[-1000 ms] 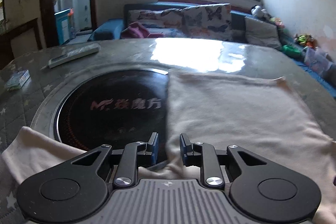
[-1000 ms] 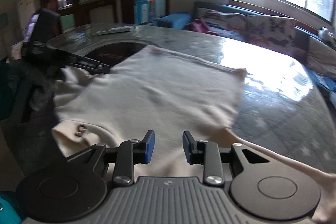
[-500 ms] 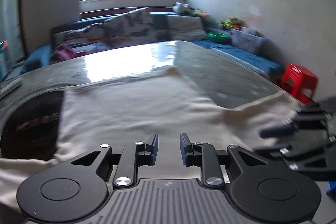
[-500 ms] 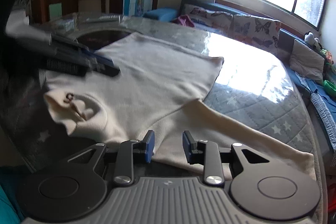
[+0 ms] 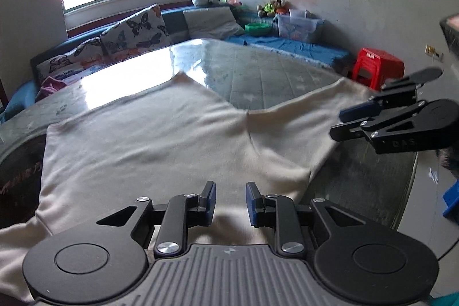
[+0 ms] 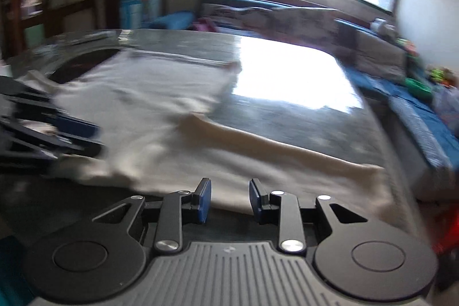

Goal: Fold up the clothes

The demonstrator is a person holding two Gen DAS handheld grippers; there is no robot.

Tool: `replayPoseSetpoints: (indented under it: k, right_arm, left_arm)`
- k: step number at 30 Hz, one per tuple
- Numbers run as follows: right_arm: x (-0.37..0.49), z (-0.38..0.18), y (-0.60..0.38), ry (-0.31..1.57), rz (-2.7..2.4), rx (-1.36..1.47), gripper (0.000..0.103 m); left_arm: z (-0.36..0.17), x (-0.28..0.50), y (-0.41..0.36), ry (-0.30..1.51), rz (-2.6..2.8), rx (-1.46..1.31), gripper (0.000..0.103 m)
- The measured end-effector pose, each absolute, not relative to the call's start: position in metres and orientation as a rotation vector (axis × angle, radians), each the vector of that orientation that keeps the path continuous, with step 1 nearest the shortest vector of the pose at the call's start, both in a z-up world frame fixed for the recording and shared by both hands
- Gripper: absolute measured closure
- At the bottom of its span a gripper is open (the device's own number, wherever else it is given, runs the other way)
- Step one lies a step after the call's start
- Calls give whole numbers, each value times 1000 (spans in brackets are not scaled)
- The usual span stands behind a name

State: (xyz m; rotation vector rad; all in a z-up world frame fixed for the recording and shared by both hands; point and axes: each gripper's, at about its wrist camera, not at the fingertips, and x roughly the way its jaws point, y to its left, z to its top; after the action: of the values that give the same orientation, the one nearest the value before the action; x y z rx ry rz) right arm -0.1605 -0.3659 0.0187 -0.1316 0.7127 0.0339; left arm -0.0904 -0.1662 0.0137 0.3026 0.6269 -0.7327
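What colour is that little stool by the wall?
Red. The plastic stool shows best in the left wrist view.

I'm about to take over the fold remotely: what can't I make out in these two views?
- Cream sweater collar and near hem: hidden behind the left gripper body, left wrist view.
- Its far-left sleeve: cut off by the frame edge, same view.
- Right gripper view: motion-blurred, so the sweater's folds and the table edge are unclear.

Right gripper [image 5: 348,121] side plate: I read faint embossed letters, roughly "DAS", partly blurred.
Dark round cooktop [image 5: 17,185] in the table: I see reddish printed characters at its edge, too cut off to read.
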Motion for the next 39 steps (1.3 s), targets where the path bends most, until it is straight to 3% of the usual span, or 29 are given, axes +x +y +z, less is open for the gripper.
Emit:
replayPoseSetpoints:
  k: [13,35,39]
  right_arm:
    - [-149,4,-458,724,-263,-77,74]
    - [-161,4,-494,697,-320,167,71]
    - [-161,3,-492,687,-315,187,91]
  left_arm:
    - [8,-98,-174,622,-794,349,78]
    - [18,-85,-182,613,-784,314,74]
    - [16,-83,-185,624,-780,315,74]
